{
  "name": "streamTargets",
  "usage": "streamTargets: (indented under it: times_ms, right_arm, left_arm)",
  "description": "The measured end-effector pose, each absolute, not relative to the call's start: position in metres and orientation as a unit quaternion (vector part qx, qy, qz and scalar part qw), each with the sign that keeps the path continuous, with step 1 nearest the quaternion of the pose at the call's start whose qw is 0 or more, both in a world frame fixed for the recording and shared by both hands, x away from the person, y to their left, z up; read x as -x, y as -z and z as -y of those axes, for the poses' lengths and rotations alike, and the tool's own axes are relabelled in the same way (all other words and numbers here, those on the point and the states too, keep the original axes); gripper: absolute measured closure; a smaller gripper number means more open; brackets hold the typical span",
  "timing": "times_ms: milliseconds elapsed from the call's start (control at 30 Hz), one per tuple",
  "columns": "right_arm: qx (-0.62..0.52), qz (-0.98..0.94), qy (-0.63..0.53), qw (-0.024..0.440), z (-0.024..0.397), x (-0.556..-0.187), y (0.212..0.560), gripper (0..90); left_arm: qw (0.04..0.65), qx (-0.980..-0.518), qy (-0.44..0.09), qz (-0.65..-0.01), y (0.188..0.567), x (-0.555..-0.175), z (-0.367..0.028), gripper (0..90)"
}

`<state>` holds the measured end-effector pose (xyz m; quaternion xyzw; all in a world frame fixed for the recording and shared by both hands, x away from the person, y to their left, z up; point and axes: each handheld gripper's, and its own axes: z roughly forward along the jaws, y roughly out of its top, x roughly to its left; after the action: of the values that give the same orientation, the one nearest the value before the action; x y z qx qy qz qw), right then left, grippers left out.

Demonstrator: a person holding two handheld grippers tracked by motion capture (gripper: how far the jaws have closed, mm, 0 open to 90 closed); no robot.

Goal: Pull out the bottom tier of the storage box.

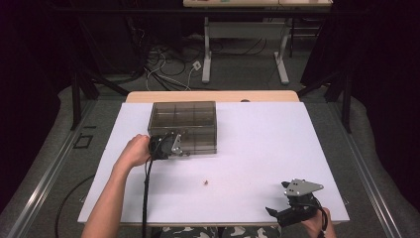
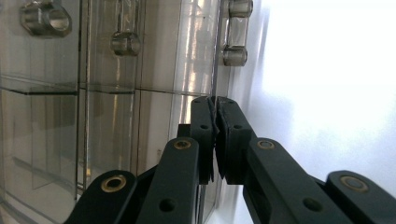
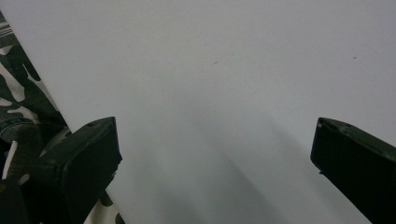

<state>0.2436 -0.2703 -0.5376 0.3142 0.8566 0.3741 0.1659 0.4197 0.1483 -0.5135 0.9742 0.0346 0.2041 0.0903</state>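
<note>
A smoky see-through compartment box stands on the white table, towards the back left. My left gripper is at the box's front left corner, held by a hand. In the left gripper view the box takes up the left side, and my left gripper has its jaws pressed together on a thin clear plastic edge of the box. My right gripper rests near the table's front right edge. In the right gripper view its jaws stand wide apart over bare table, and my right gripper holds nothing.
A tiny brown bit lies on the table in front of the box. Clear hinge or latch knuckles line the box's edge. Camouflage trousers show past the table's front edge. Another table and cables are on the floor beyond.
</note>
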Motion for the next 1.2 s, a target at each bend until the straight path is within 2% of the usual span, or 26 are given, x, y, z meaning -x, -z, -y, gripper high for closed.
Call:
streamTargets:
  times_ms: [1200]
  right_arm:
    - [-0.315,-0.857,-0.373,0.163,0.2701,-0.2434,0.5378,0.6]
  left_arm:
    - [0.087,-0.982,-0.166,-0.021,0.5105,-0.4139,-0.1507,87.0]
